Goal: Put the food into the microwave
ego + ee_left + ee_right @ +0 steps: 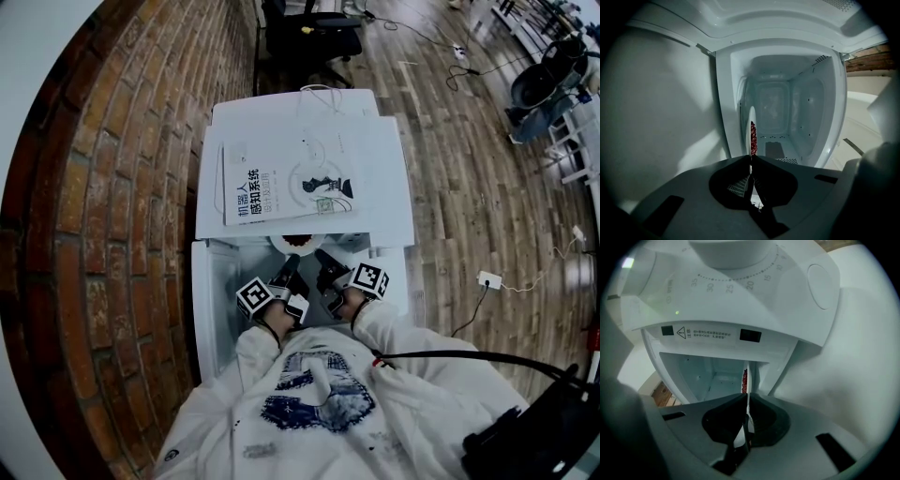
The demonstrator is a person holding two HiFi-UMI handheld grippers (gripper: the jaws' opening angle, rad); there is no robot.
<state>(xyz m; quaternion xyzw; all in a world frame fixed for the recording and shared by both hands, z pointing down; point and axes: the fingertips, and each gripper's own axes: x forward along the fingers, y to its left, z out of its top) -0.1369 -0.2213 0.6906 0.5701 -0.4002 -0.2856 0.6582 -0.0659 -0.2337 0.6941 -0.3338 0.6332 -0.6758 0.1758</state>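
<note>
Head view: L tongs (292, 263) & R tongs (324, 259) sit side by side, both reaching fwd to a white plate (298, 247) w/ red food (298, 240) on it, right at their tips. The plate is at the mouth of the white microwave (384, 178), partly under its top edge. The door (211, 300) stands open, just left of L tongs. A book (281, 178) lies on top of the microwave, beyond both tongs. White sleeves (272, 347) trail behind them.

Left gripper view: L tongs (751, 159) jaws are narrow, pinched on the plate rim. The plate (751, 117) runs edge-on straight out from the tips, w/ food (753, 138) showing red just past them. The oven cavity (773, 108) lies ahead, and the door's inner face (661, 117) fills the left.

Right gripper view: R tongs (746, 394) jaws are narrow too, clamped on the plate (747, 369) rim, again edge-on. Food (744, 380) sits just beyond the tips, w/ the cavity (703, 373) ahead. A warning label (703, 333) & timer dial (731, 254) show above the jaws.
</note>
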